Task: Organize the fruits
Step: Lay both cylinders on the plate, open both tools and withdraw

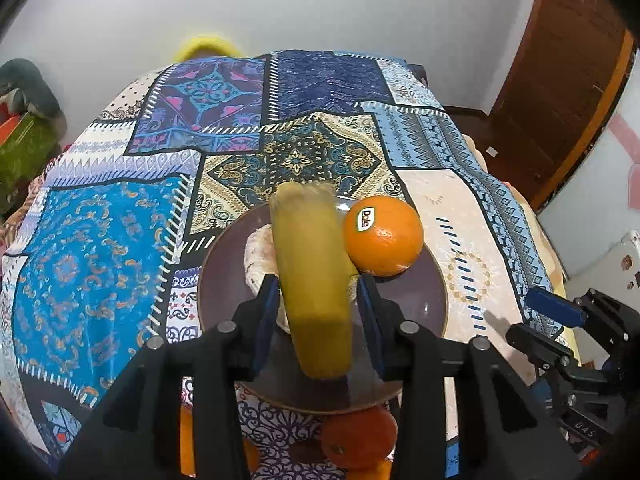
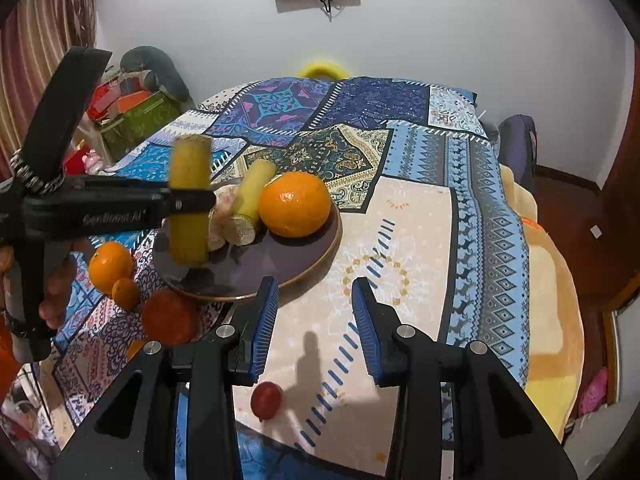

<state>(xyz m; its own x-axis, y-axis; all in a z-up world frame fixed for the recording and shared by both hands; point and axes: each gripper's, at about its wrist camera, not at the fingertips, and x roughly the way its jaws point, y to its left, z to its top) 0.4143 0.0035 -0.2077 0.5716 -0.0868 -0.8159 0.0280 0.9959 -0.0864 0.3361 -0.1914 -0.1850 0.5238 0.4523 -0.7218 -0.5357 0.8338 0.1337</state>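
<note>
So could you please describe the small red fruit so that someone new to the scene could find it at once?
Start at the purple plate of fruit on the patchwork tablecloth. Come toward the near edge, onto the pale cream patch under the right gripper. The small red fruit lies there alone, dark red and far smaller than the oranges beside the plate.

Each fisheye view looks forward and steeply down along its own gripper's fingers, the left one close above the round dark purple plate [image 1: 224,280], the right one from the side and farther back, both sharing that plate [image 2: 304,256] and the patchwork-patterned blue tablecloth [image 1: 100,240].
</note>
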